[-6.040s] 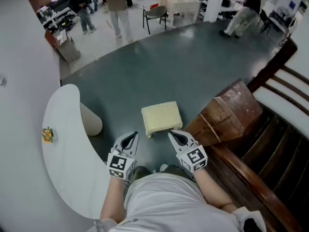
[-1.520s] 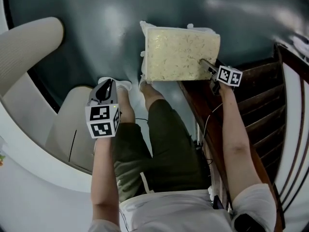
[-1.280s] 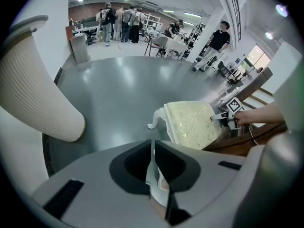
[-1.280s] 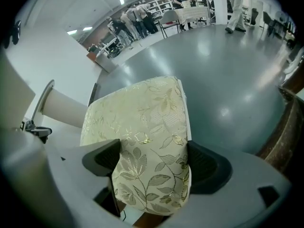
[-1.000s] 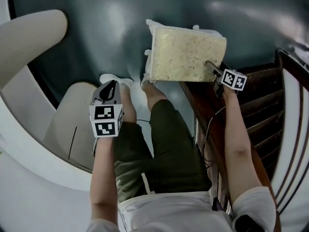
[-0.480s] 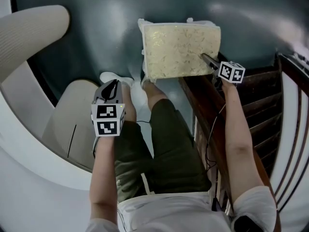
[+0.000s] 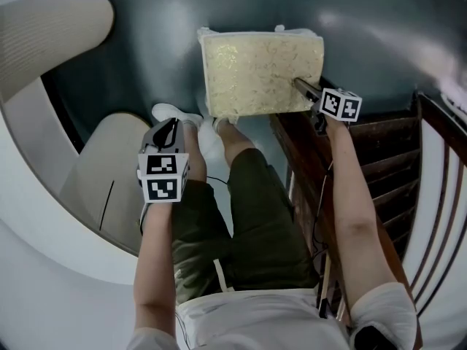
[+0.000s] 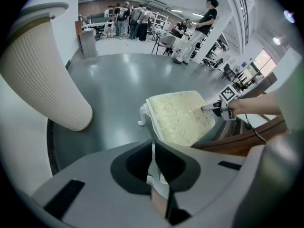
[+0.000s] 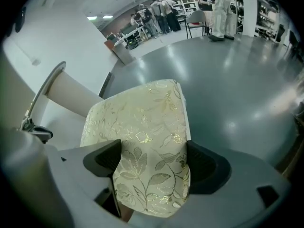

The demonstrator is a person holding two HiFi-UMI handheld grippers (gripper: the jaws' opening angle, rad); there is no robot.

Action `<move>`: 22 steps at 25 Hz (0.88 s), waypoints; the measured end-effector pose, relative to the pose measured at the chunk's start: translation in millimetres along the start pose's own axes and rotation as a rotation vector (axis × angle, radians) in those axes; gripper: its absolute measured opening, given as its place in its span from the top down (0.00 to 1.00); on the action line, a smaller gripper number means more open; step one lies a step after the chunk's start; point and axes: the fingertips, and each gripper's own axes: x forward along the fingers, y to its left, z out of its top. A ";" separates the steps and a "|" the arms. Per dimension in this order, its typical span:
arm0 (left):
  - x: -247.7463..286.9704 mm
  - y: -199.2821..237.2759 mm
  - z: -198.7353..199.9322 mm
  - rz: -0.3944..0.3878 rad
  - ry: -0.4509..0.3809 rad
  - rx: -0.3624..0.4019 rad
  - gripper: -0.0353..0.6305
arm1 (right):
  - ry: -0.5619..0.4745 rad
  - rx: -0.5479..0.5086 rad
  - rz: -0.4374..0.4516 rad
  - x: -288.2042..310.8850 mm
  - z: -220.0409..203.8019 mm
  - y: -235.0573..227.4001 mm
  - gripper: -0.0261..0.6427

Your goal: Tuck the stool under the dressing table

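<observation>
The stool [image 7: 255, 71] has a cream, gold-leaf cushion and white legs and stands on the grey floor in front of my feet. My right gripper [image 7: 300, 87] is shut on the cushion's near right edge; in the right gripper view the stool [image 9: 142, 122] fills the space between the jaws of that gripper [image 9: 152, 175]. In the left gripper view the stool [image 8: 178, 115] lies ahead to the right. The dressing table [image 7: 29, 195] is a white curved top at the left, on a ribbed cream pedestal [image 7: 44, 28]. My left gripper [image 7: 169, 126] is shut and empty above my left knee.
A dark wooden bench [image 7: 387, 159] runs along the right, close to the stool and my right arm. My legs and white shoes [image 7: 175, 115] are just behind the stool. A second beige pedestal [image 7: 102, 173] stands under the table. People [image 8: 128, 20] and chairs are far back.
Since 6 s ago I have bent down and my right gripper has taken hold of the stool. Over the last second the stool has shifted left. The left gripper has barely moved.
</observation>
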 end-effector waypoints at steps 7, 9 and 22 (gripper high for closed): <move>0.4 -21.5 -0.4 0.014 0.009 -0.008 0.93 | -0.014 -0.011 0.037 -3.5 2.9 -0.4 0.33; 5.8 -31.3 -4.4 0.016 0.010 -0.015 0.93 | -0.008 -0.005 0.045 -1.7 3.2 -2.8 0.34; 30.2 -84.2 -18.6 0.033 -0.006 -0.072 0.93 | -0.003 -0.036 0.083 2.7 3.5 -6.7 0.38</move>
